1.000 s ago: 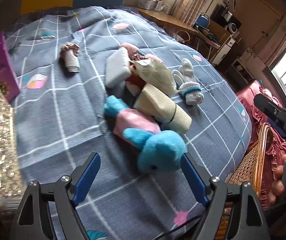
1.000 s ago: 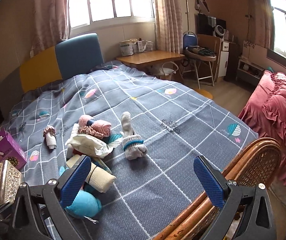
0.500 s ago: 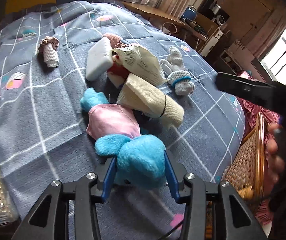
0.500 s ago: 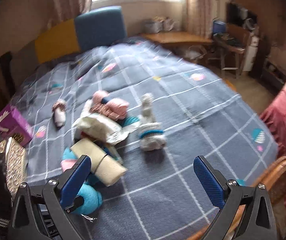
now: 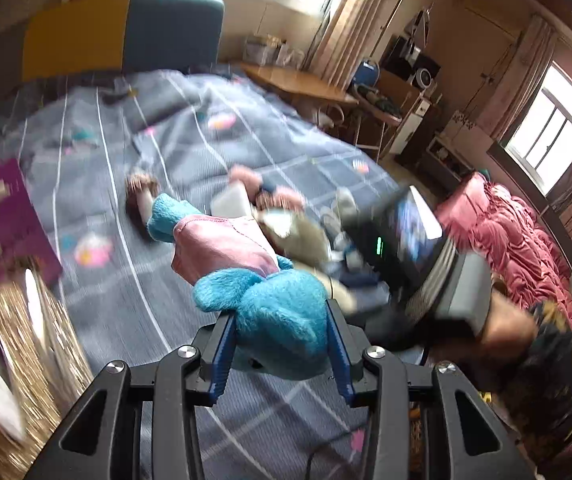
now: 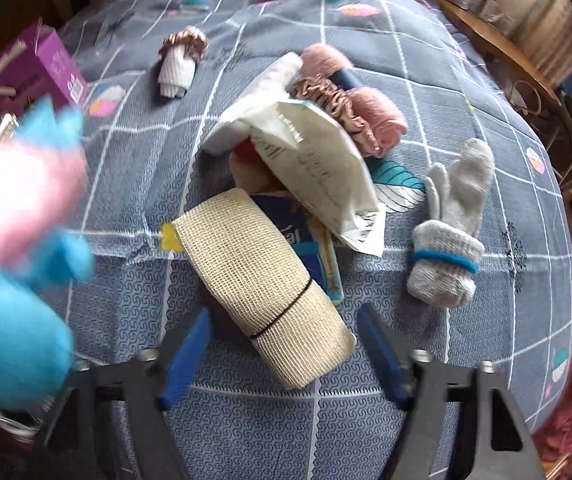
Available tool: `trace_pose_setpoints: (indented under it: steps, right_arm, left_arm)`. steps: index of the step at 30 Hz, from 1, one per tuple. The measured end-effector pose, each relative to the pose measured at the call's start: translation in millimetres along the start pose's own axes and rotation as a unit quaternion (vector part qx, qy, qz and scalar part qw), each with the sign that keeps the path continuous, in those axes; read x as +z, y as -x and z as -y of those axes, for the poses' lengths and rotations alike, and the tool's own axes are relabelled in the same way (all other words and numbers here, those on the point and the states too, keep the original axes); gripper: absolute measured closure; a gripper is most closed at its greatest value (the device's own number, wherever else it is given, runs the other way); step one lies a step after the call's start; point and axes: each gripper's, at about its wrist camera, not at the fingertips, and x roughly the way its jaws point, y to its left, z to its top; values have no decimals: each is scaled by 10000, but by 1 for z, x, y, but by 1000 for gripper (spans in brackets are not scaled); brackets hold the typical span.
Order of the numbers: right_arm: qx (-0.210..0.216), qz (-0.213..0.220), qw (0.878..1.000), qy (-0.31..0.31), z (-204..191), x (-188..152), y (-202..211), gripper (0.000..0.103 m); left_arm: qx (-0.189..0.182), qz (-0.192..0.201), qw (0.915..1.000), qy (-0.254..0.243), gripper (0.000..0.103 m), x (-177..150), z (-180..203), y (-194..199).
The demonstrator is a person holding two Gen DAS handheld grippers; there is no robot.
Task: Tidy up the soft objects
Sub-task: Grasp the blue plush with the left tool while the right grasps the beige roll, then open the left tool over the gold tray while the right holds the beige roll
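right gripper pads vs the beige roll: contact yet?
Apart. The right wrist view shows the right gripper closing astride the beige roll, with bedspread visible between each pad and the roll.

Plush toy [image 5: 282, 312]: bright blue fur, pale pink satin body.
Bedspread [image 6: 425, 40]: grey-blue, white grid lines, small pink and teal leaf motifs.
Rolled woven cloth [image 6: 262, 288]: beige, open weave, thin black band.
Knitted glove [image 6: 449, 248]: light grey, blue band at cuff.
Cardboard box [image 6: 42, 68]: purple.
Fluffy earmuffs [image 6: 373, 112]: dusty pink.
Gripper pads [image 6: 377, 352]: dark blue on black.
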Motion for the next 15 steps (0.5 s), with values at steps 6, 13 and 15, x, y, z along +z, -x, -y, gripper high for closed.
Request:
trace_pose_setpoints:
  steps: [6,13,15]
  right_arm:
    - [-28,-3,10000,-44,-2,1,2,50]
    - [197,5,9994,-284,-2,-2,3,51]
    - [200,12,9994,-277,-2,-2,2,51]
  left_arm:
    - [634,685,9953,261,61,86,-52,34]
    - [2230,1250,9573,1352,61,92,-193,100]
    - [2582,1241,9437,1655,61,63,-228,119]
